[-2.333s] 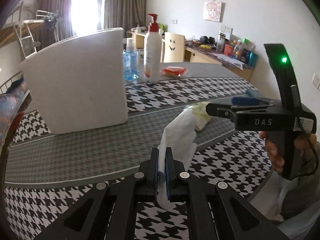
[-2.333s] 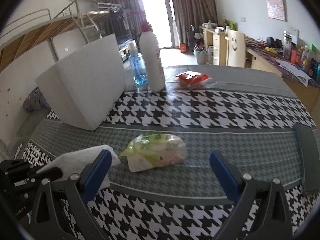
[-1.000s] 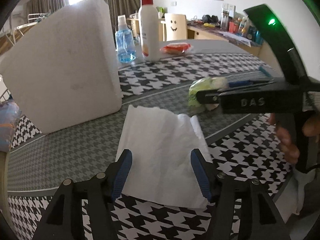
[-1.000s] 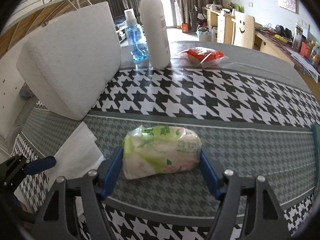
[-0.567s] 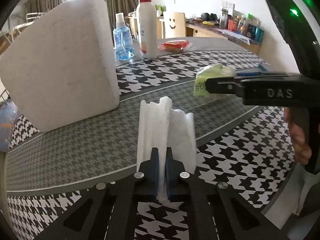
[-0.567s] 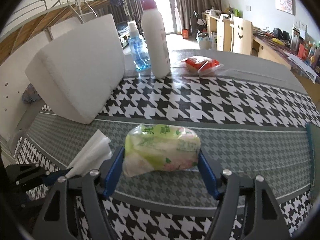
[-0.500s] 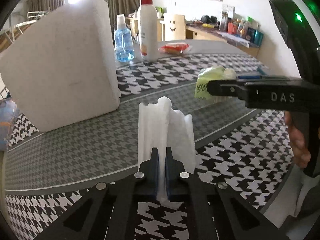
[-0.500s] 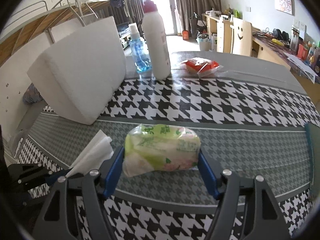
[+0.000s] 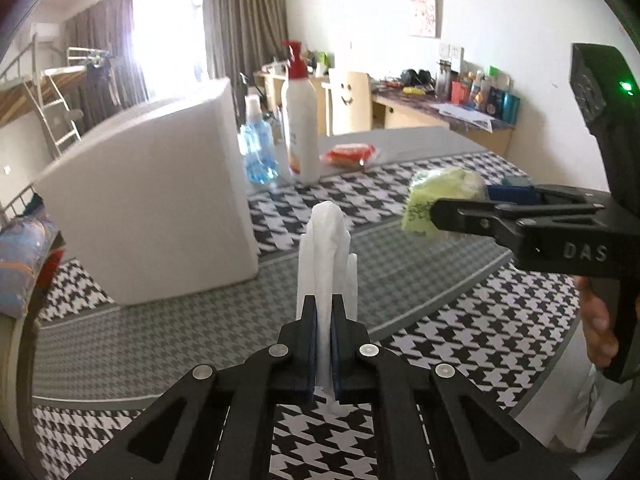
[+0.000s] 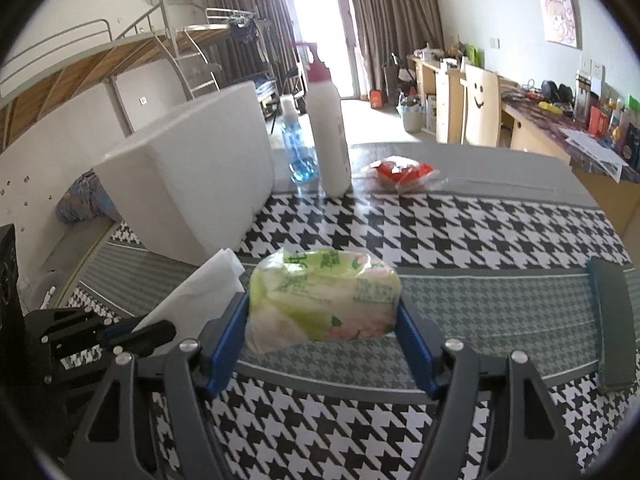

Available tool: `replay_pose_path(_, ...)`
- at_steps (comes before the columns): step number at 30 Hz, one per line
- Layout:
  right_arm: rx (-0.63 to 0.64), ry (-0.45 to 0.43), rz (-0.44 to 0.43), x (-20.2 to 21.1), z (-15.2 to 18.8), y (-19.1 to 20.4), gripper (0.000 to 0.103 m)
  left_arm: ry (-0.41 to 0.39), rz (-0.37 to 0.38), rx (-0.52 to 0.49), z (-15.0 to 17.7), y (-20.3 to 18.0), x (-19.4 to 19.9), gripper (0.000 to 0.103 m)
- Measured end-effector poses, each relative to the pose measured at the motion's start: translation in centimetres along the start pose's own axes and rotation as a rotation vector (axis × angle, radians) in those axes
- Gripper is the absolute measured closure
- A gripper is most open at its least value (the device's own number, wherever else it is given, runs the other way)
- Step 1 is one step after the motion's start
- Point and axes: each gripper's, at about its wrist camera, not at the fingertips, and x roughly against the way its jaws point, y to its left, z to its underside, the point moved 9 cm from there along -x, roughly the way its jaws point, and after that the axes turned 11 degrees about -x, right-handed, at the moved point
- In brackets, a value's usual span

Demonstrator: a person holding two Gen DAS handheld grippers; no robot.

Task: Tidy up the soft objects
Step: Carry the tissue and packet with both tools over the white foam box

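- White foam block [image 9: 160, 212] stands upright at the left of the houndstooth table [image 9: 120, 344], well clear of both grippers.
- Left gripper [image 9: 324, 344]: jaws clenched on a white tissue [image 9: 326, 248], which is bunched and stands up out of the pads, lifted off the cloth.
- Blue spray bottle [image 9: 256, 152] and white pump bottle [image 9: 300, 120] stand side by side behind the block; a red packet [image 9: 348, 154] lies just right of them.
- Right gripper [image 10: 322, 336]: blue pads pressed against both ends of a green tissue pack [image 10: 324, 300], grasping it; the pack sits held above the grey band of the table.
- A dark flat object [image 10: 612, 320] lies at the right edge.
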Motion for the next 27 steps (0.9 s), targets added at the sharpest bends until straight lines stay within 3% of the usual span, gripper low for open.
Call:
replay_pose_path(8, 0.008, -0.044, -0.010, 1.4, -1.0, 0.8, 0.028, -0.039, 0.013, 0.007, -1.2, 0.3, 1.4, 0.097)
replay_pose_path(27, 0.037, -0.143, -0.035, 4.2, -3.9, 3.5, 0.028, -0.155, -0.036, 0.006, -6.8, 3.0, 4.5, 0.097)
